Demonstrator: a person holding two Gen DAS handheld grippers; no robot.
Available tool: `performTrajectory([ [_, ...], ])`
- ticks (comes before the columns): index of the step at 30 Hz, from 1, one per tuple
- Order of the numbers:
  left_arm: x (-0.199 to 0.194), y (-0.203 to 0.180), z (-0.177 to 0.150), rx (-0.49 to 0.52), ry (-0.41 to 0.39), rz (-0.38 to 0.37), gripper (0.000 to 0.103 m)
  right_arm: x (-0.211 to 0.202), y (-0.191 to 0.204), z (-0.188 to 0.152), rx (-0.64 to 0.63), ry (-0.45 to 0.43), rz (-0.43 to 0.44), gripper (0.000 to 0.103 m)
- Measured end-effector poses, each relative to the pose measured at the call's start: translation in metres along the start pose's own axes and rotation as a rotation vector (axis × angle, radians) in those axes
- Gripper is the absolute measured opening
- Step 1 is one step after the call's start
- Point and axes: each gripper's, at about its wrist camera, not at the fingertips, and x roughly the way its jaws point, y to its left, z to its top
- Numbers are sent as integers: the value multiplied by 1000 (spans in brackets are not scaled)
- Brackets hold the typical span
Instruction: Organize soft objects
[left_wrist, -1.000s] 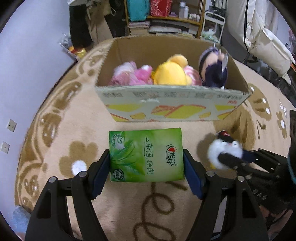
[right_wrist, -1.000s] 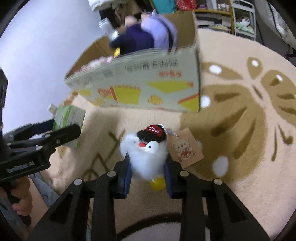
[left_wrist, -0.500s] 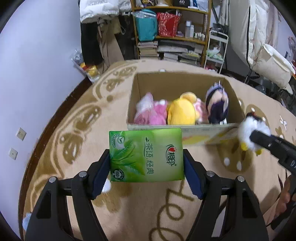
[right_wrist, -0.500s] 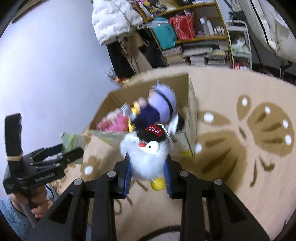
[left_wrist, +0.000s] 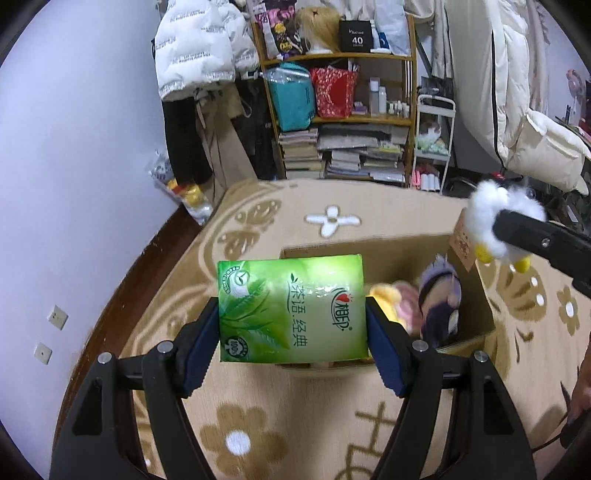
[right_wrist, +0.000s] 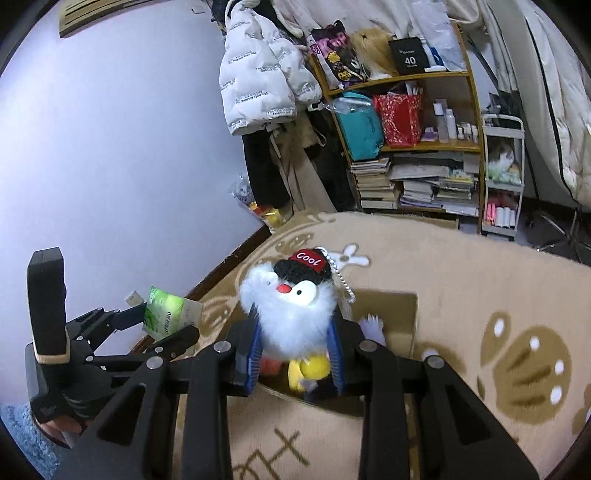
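My left gripper (left_wrist: 291, 325) is shut on a green tissue pack (left_wrist: 291, 308), held in the air above the near edge of an open cardboard box (left_wrist: 480, 295). Inside the box lie a yellow plush (left_wrist: 384, 295) and a purple-haired doll (left_wrist: 439, 295). My right gripper (right_wrist: 295, 347) is shut on a white fluffy penguin toy (right_wrist: 291, 314) with a black and red "Cool" cap, a bead chain and yellow feet. It hangs over the box (right_wrist: 402, 314). In the left wrist view the penguin (left_wrist: 495, 218) shows at the right above the box's far corner. The tissue pack (right_wrist: 166, 314) shows at the left in the right wrist view.
A beige flower-patterned carpet (left_wrist: 295, 424) covers the floor. A wooden shelf (left_wrist: 340, 122) full of books and bags, hanging white jackets (left_wrist: 199, 44) and a small white cart (right_wrist: 502, 177) stand behind. A lilac wall (left_wrist: 74, 147) runs along the left.
Both grippers have risen with their loads and tipped up toward the room. The box has slid lower in both views, and the penguin has moved from the carpet to above the box.
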Motion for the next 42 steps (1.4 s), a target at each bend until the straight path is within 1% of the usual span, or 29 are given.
performTrajectory([
  [3, 5, 0, 11, 0, -7, -7, 74, 11, 1, 10, 7, 3, 6, 33],
  [6, 14, 0, 16, -12, 3, -21, 74, 24, -2, 14, 31, 27, 16, 33],
  [11, 33, -6, 12, 3, 31, -35, 74, 44, -13, 6, 71, 86, 4, 35],
  [12, 37, -8, 10, 10, 36, -34, 74, 49, -15, 4, 77, 100, 1, 37],
  [17, 50, -12, 6, 22, 60, -28, 75, 63, -19, -3, 71, 147, -19, 38],
  [18, 52, -12, 6, 22, 66, -34, 76, 65, -19, -3, 70, 156, -24, 39],
  [19, 53, -11, 6, 21, 69, -42, 83, 65, -19, -4, 70, 160, -30, 40],
  [20, 53, -10, 7, 16, 62, -35, 91, 66, -19, -4, 72, 164, -36, 41],
  [22, 47, -7, 9, 13, 25, -12, 96, 63, -19, -2, 73, 155, -31, 47],
  [23, 44, -6, 9, 14, 16, -7, 97, 61, -18, 0, 69, 148, -29, 55],
  [24, 42, -5, 11, 15, 11, -1, 98, 60, -17, 1, 62, 145, -36, 60],
  [26, 35, 0, 13, 13, 7, 10, 100, 57, -15, 4, 56, 145, -48, 67],
  [27, 32, 2, 14, 12, 4, 17, 100, 54, -13, 5, 55, 149, -54, 73],
  [28, 27, 4, 16, 12, 4, 26, 100, 50, -12, 5, 57, 152, -54, 77],
  [29, 21, 7, 16, 13, 8, 37, 100, 46, -11, 6, 61, 152, -52, 85],
  [30, 14, 11, 16, 7, 5, 39, 101, 41, -9, 6, 64, 147, -53, 91],
  [33, -8, 22, 16, -32, -23, 40, 101, 22, -3, 7, 55, 105, -72, 99],
  [39, -51, 41, 14, -76, -81, 47, 101, -14, 6, 11, 13, 47, -101, 103],
  [42, -68, 46, 10, -90, -102, 48, 101, -32, 11, 12, -8, 12, -126, 103],
])
